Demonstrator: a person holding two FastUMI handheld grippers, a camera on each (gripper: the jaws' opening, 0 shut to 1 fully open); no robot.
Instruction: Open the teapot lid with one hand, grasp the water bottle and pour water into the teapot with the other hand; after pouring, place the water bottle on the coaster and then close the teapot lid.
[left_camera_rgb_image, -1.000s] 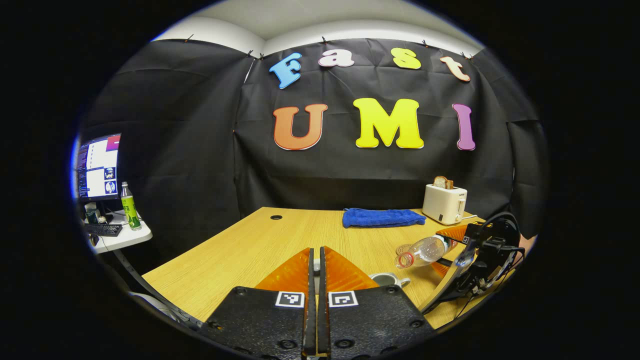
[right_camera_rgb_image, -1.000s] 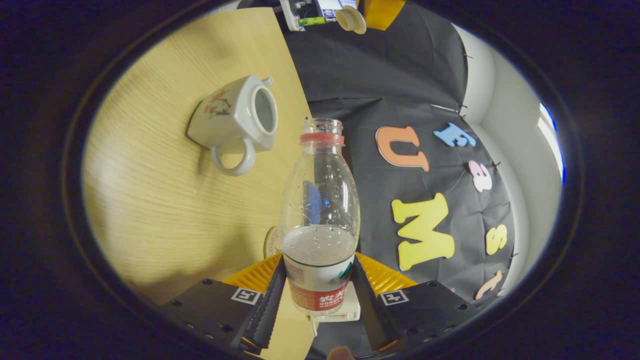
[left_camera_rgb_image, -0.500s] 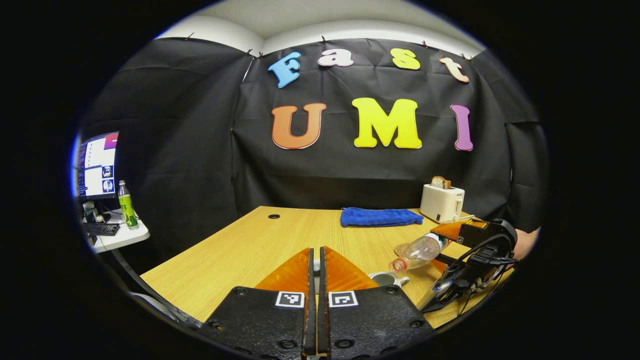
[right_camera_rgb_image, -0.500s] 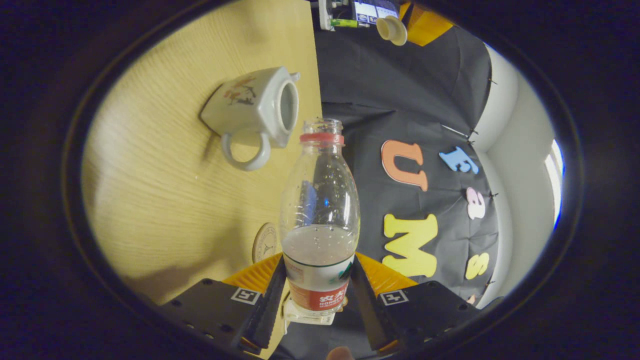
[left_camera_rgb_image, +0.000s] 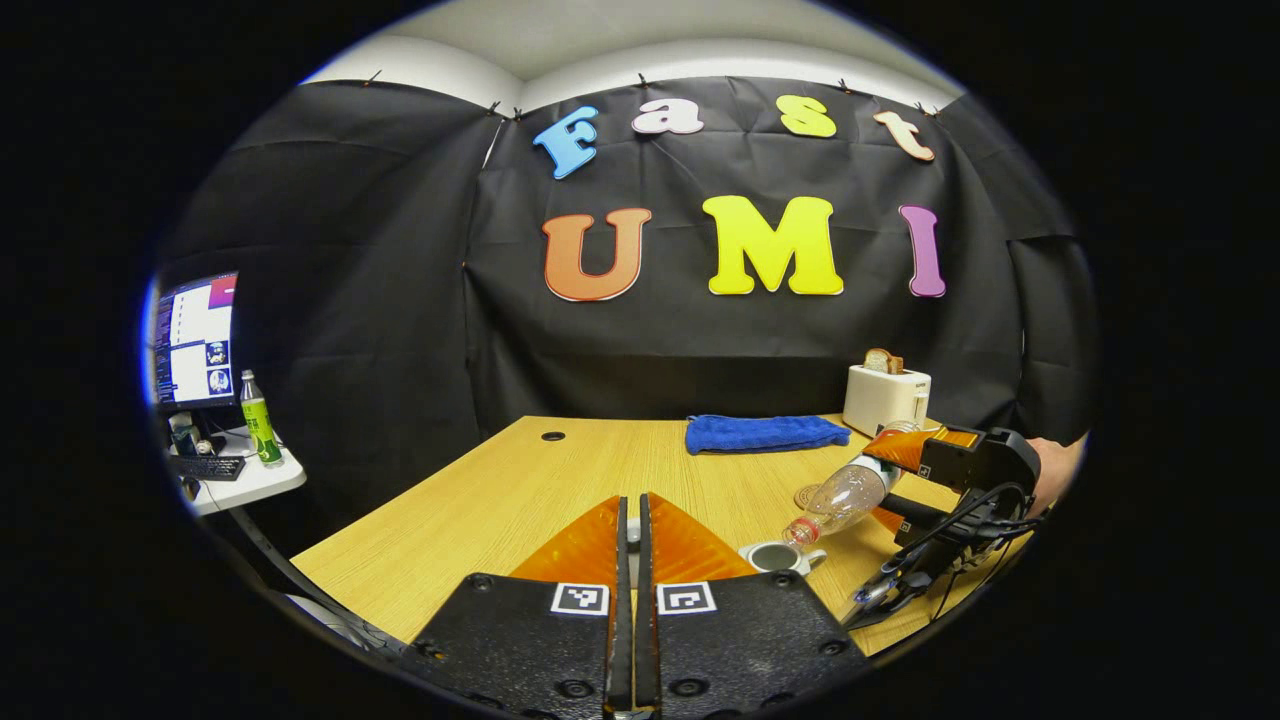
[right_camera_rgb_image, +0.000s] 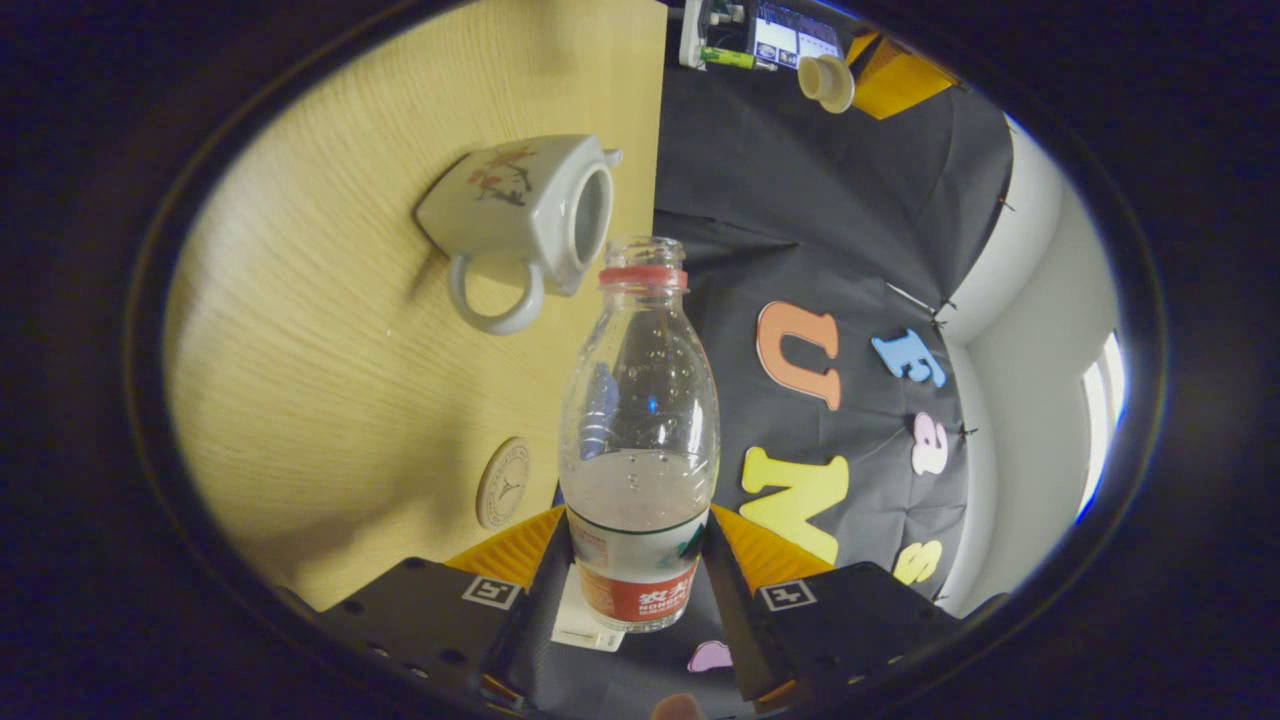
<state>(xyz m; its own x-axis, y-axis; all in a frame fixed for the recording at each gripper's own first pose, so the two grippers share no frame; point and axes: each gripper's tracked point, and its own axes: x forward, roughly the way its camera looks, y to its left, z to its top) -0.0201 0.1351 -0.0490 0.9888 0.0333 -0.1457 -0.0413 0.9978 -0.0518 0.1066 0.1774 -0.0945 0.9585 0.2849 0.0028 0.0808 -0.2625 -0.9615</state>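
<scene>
The wooden counter (left_camera_rgb_image: 520, 480) carries everything here, with a folded blue towel (left_camera_rgb_image: 765, 434) and a white toaster (left_camera_rgb_image: 886, 398) at its far edge, both well clear of the work. Nearer, the white teapot (right_camera_rgb_image: 520, 215) stands open-mouthed on the counter, its handle toward the right gripper's camera, and in the left gripper view its rim sits just beyond the left gripper (left_camera_rgb_image: 628, 600). The right gripper (right_camera_rgb_image: 638, 590) has its fingers clamped on the labelled lower body of the water bottle (right_camera_rgb_image: 640, 430), which is uncapped, partly full, and tipped neck-down so that its mouth hangs just above the teapot opening. The left gripper's fingers are closed nearly together on the knob of the teapot lid (right_camera_rgb_image: 826, 82), which the right gripper view shows held up and away from the pot. The round coaster (right_camera_rgb_image: 502, 482) lies flat beside the teapot, unoccupied. No stream is visible yet, so I judge that pouring is about to start. The main risk is spillage: the bottle mouth looks near the rim's edge rather than centred, and a fast tilt could send water over the side onto the counter. The smooth bottle could also slip in the fingers as it tips further.
</scene>
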